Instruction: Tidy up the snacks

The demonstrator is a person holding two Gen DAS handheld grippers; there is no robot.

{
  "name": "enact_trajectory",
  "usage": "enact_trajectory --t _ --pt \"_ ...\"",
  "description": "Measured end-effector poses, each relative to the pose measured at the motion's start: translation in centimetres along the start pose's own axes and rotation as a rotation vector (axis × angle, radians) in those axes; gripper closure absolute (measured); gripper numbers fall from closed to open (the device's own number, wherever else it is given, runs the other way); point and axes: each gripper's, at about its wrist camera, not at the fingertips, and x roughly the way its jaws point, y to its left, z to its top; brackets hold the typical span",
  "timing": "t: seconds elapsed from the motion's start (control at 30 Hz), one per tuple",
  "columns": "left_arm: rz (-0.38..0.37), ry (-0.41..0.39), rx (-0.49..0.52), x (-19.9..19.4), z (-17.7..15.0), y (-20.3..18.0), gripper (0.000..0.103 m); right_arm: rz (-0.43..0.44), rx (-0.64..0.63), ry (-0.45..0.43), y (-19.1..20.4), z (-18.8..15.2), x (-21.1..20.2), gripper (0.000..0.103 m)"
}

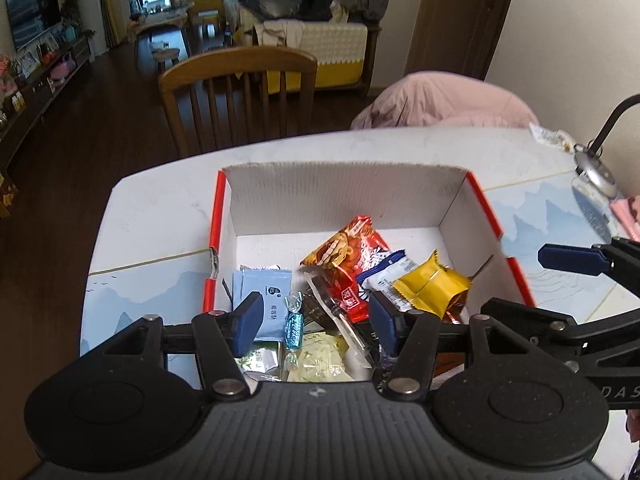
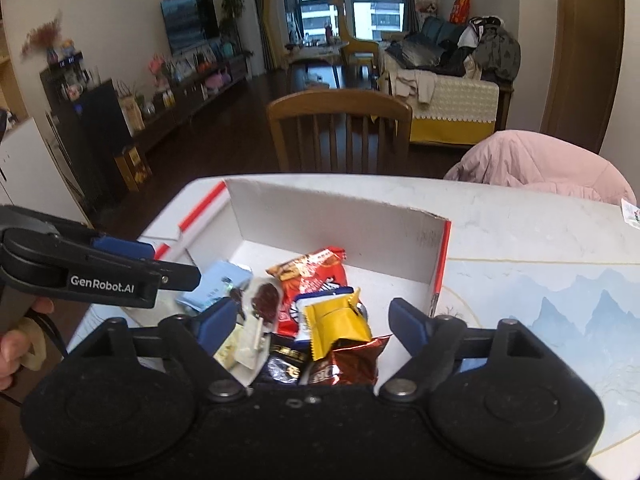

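Note:
A cardboard box [image 1: 344, 196] with white walls and a red rim stands on the table, seen as the box [image 2: 332, 220] from the right wrist too. Inside lie several snacks: a red packet [image 1: 348, 248], a yellow packet [image 1: 430, 286], a light-blue packet [image 1: 266, 288] and a blue twist candy [image 1: 294, 326]. My left gripper [image 1: 316, 320] hovers open above the near end of the pile, holding nothing. My right gripper [image 2: 312, 324] hangs open over the yellow packet [image 2: 336, 320] and the red packet [image 2: 312, 276], its pads touching neither. Each view shows the other gripper's fingers [image 1: 568, 258] [image 2: 176, 276] at its edge.
The table [image 1: 160, 216] is pale marble with blue mountain print. A wooden chair [image 1: 240, 76] stands behind it, and a pink jacket [image 1: 444, 100] lies over another seat. A lamp base [image 1: 596, 172] and a small loose packet [image 1: 546, 134] sit at the table's right.

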Motion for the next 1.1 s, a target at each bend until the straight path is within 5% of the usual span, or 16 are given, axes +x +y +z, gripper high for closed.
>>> enact_trajectory --t 0.37,0.43,1.1 --pt "-0.029 -0.086 -0.005 -4.8 -2.1 0.2 0.041 0.024 0.019 -0.069 1.7 -1.0 -3.8 0.007" --pt "-0.038 -0.105 -0.004 -5.7 -2.6 0.2 0.024 0.025 0.024 -0.078 1.9 -1.3 -4.4 0.006" --pt "-0.160 -0.224 -0.018 -11.5 -6.9 0.2 0.000 0.053 0.130 -0.134 2.5 -4.7 -8.8 0.000"
